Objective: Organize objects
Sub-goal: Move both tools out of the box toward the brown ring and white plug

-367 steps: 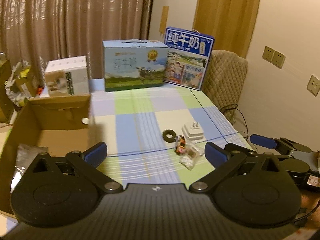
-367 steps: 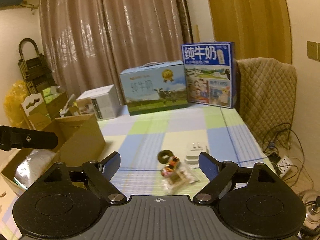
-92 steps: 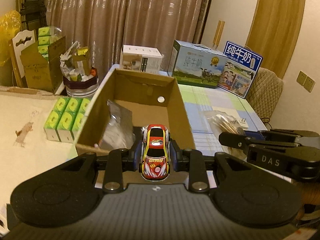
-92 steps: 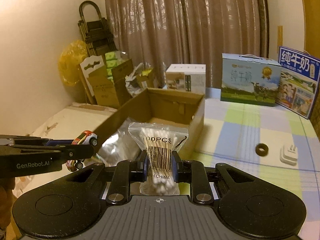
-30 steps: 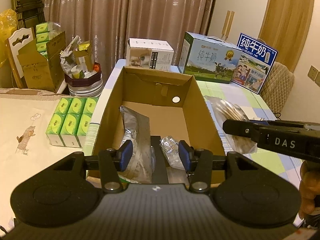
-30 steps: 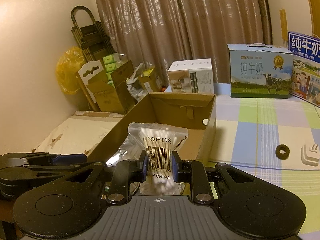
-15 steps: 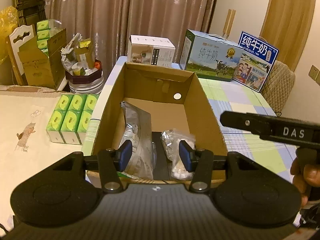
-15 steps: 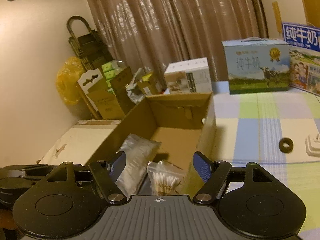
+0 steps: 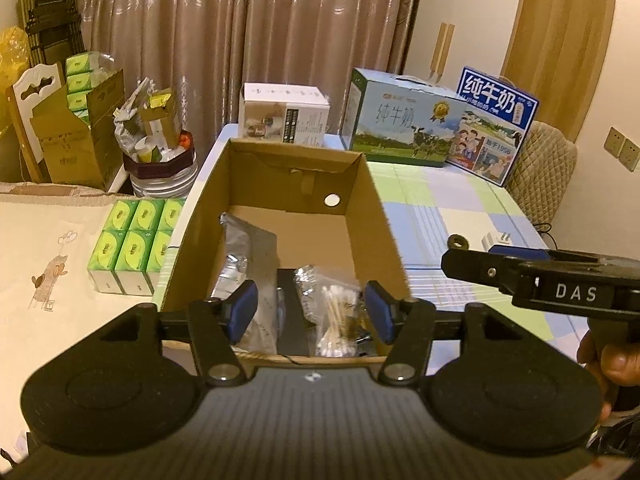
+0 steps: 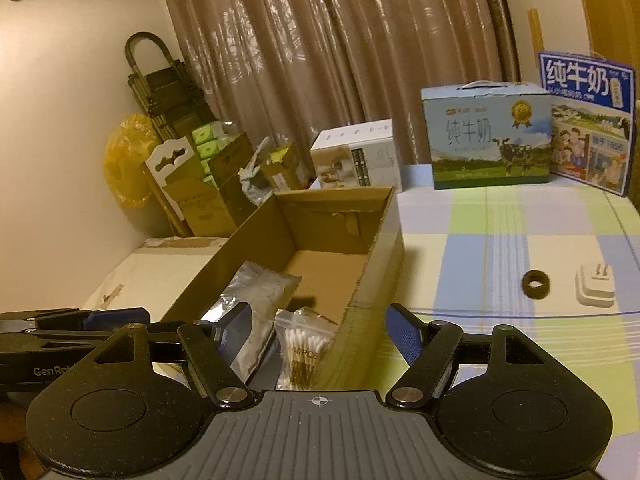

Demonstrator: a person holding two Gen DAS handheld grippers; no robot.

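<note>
Checked cloth in pale green, blue and cream covers the table [image 10: 500,216], with brown curtains behind and milk cartons [image 9: 404,124] standing along its far edge. I have the cardboard box [image 9: 376,216] in the centre of the left wrist view, open at the top.

Progress, as I judge it: two loose items are already stowed. The bag of cotton swabs [image 9: 332,320] lies in the near end of the box, lower centre of the frame, beside a silver foil pouch [image 9: 248,256]. Still out on the cloth, at the right of the right wrist view, are a dark ring [image 10: 536,285] and a white plug adapter [image 10: 595,288], just beside each other and well apart from the box. I estimate the job at roughly halfway, with those two pieces left to collect.

Tongs: the left gripper [image 9: 308,312] is spreading its jaws and nothing is between them; the swabs sit below in the box, untouched. The right gripper [image 10: 320,340] stands wide with nothing held.

Limits of view: the near wall of the box is cut off by the gripper bodies in both views. A dark flat object on the box floor between pouch and swabs I cannot identify. A small dark item beside the swabs, lower centre, is too obscured to name. Fisheye edges blur the room's left side.
</note>
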